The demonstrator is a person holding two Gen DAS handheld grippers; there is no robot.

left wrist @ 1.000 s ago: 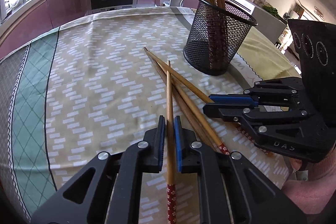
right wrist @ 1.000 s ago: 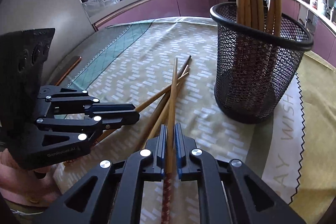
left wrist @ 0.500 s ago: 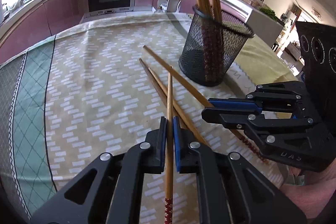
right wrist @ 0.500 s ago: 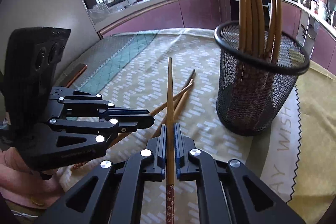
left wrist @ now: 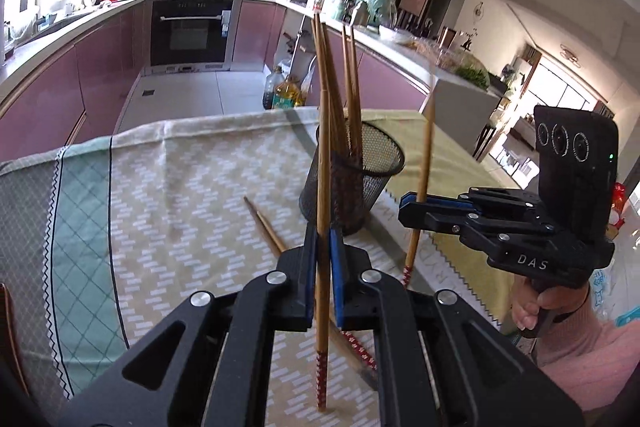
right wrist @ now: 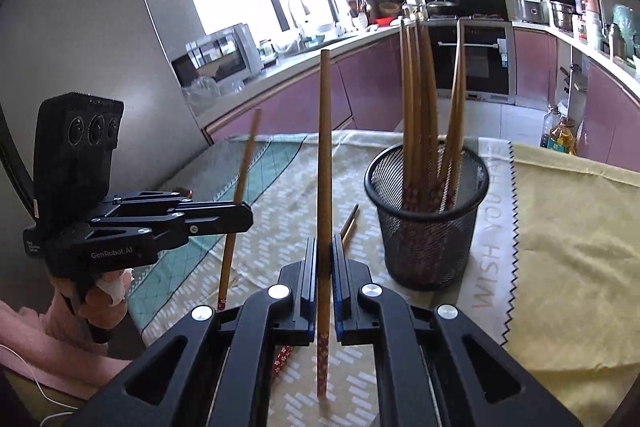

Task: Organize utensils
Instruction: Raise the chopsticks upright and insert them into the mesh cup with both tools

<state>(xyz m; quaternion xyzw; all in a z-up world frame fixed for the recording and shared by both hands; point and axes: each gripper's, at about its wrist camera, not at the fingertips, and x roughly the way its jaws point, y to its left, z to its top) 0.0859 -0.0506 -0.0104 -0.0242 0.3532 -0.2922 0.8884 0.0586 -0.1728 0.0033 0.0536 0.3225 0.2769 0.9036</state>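
So both grippers are carrying a chopstick each right now. The left gripper (left wrist: 323,259) is clenching one chopstick (left wrist: 322,163) around its lower half, thin end pointing up, red patterned end hanging down below the jaws. The right gripper (right wrist: 324,267) is doing the same with its own chopstick (right wrist: 324,155), standing pretty much upright between the blue pads. Neither stick is touching the tablecloth (left wrist: 168,203), as far as I can tell.

The black mesh cup (right wrist: 428,227) is sitting on the cloth just ahead of both grippers, already holding a bunch of chopsticks with the red ends down in the bottom. A couple of loose chopsticks (left wrist: 264,227) are lying on the cloth beside the cup, partly hidden behind the left gripper.

Looks to me like this is the carry-to-the-cup step. Next move is probably getting each stick over the rim of the cup and letting it drop in red end first, like the others. Tricky bit: the cup is already crowded and the two grippers are working close together, so they'll likely need to go in from different sides or one at a time. The leftovers on the cloth are waiting their turn.
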